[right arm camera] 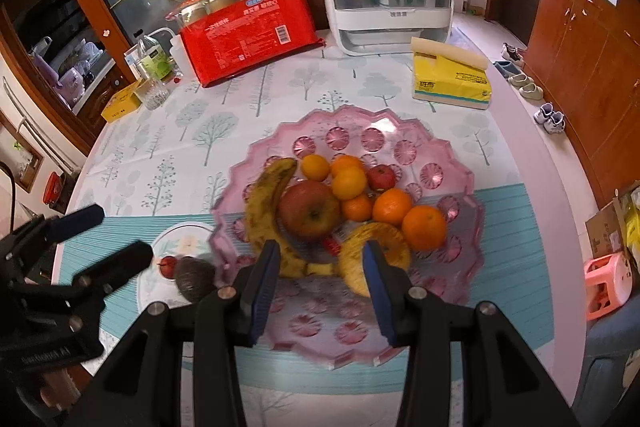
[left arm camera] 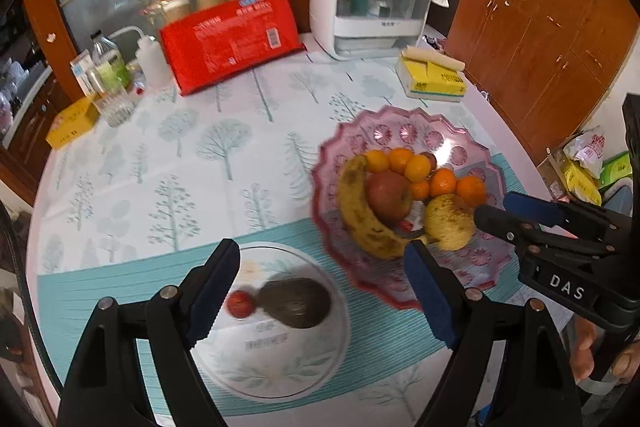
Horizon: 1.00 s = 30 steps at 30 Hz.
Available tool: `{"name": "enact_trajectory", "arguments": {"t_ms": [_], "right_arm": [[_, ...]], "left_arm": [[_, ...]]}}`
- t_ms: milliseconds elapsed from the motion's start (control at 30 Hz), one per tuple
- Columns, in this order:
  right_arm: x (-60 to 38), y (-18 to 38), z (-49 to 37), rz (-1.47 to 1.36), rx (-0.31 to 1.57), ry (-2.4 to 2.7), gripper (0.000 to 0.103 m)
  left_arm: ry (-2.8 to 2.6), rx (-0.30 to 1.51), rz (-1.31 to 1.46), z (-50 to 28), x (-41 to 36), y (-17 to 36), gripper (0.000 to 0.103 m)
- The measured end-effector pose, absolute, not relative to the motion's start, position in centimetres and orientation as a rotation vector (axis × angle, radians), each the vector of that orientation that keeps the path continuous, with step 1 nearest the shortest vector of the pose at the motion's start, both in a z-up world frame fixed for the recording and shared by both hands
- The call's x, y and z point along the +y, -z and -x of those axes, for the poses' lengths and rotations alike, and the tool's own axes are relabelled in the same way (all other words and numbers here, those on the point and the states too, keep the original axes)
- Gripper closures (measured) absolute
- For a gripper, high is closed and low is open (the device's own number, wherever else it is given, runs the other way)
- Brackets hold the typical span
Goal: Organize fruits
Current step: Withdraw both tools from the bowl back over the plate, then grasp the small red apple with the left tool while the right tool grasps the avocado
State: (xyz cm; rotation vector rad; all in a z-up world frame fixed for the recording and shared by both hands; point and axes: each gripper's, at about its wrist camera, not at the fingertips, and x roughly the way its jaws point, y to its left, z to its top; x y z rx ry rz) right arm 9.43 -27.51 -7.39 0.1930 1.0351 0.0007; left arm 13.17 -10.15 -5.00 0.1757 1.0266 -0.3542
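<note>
**Fruit sorting: two pieces across, most of the bowl still to go**

The fruit sits in two places on my feeds. Most of it is piled in the pink scalloped bowl (right arm camera: pixel 420 143): a spotted banana (right arm camera: pixel 266 211) curling round a red apple (right arm camera: pixel 310 209), several oranges (right arm camera: pixel 424 227) behind and to the right, a small red fruit (right arm camera: pixel 382 177) among them, and a yellow pear (right arm camera: pixel 374 255) at the near edge. The clear glass plate (left arm camera: pixel 320 359) beside the bowl holds only a dark avocado (left arm camera: pixel 296 301) and a small red fruit (left arm camera: pixel 240 303) touching it.

My judgement — sorting has begun but is far from done. Two pieces are on the plate; the banana, apple, pear and oranges all remain in the bowl. Which go where I can't tell from the task line alone.

My right tongs (right arm camera: pixel 320 283) are open at a middling width and hold nothing. They hang over the near rim of the bowl, one pad by the banana's end and the other in front of the pear; in the left view their tips lie right against the pear. I'd guess the pear comes next.

My left tongs (left arm camera: pixel 320 291) are spread wide and empty above the plate, the avocado between the pads in view.

Round all this, the bench (left arm camera: pixel 224 147) wears a tree-print cloth and also carries a red package (left arm camera: pixel 232 47), a yellow tissue pack (right arm camera: pixel 450 83) and a white appliance (right arm camera: pixel 390 7).
</note>
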Motion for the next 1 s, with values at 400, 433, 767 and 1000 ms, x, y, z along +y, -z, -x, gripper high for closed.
{"name": "enact_trajectory", "arguments": {"t_ms": [400, 433, 767, 1000], "right_arm": [[-20.2, 5.8, -6.6, -0.237, 0.968, -0.004, 0.045], [-19.4, 5.9, -6.4, -0.240, 0.966, -0.010, 0.045], [-14.7, 10.2, -5.1, -0.335, 1.019, -0.042, 0.044], [-14.0, 16.2, -6.3, -0.498, 1.077, -0.019, 0.044]], "left_arm": [[0.352, 0.973, -0.189, -12.7, -1.6, 3.2, 0.017], [0.358, 0.974, -0.193, -12.7, -0.9, 3.4, 0.017], [0.492, 1.035, -0.264, -12.1, 2.9, 9.0, 0.017], [0.530, 1.083, -0.354, -12.6, 2.4, 15.0, 0.017]]}}
